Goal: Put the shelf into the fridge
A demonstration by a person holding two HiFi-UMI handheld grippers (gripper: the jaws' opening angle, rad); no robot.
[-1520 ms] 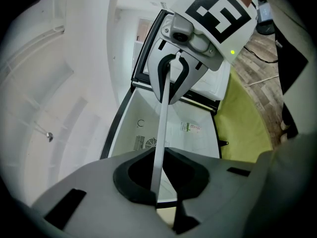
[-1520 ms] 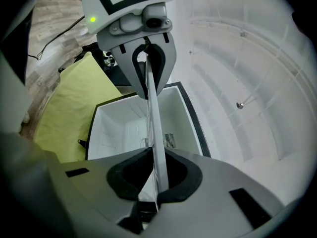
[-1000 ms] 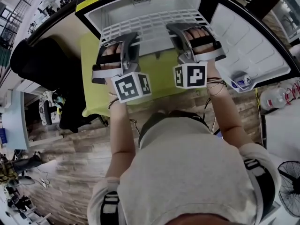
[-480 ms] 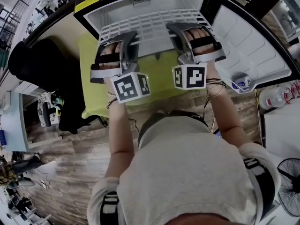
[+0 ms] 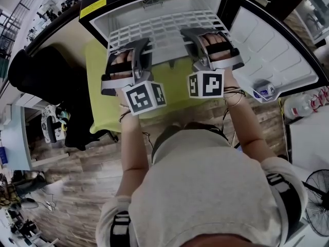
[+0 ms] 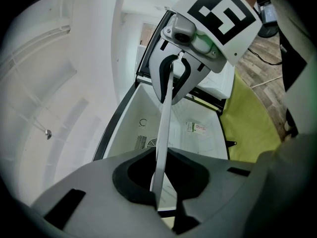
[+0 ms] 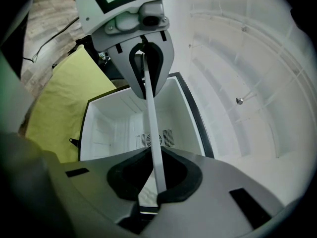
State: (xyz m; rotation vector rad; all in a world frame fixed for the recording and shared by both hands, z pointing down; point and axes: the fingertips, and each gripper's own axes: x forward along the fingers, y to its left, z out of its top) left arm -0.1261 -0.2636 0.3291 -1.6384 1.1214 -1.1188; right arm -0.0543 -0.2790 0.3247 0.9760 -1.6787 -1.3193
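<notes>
A white wire shelf (image 5: 163, 29) lies level in the mouth of the open fridge (image 5: 154, 1), its far part inside the white cavity. My left gripper (image 5: 140, 48) is shut on the shelf's near edge at the left. The right gripper (image 5: 194, 39) is shut on the same edge at the right. In the left gripper view the shelf (image 6: 165, 128) shows edge-on as a white strip running from my left gripper (image 6: 159, 185) to the other gripper. In the right gripper view the shelf (image 7: 151, 118) is pinched in my right gripper (image 7: 154, 185), with the fridge's back vent beyond.
The fridge door (image 5: 280, 50) stands open at the right, with a small bottle (image 5: 264, 90) in its rack. A yellow-green cloth (image 5: 103, 102) lies under the fridge front. A black chair (image 5: 46, 81) stands at the left, water bottles (image 5: 303, 106) and a fan (image 5: 316, 199) at the right.
Both grippers and the shelf have shifted a little forward, toward the fridge's inside. The grip on the shelf is unchanged.
</notes>
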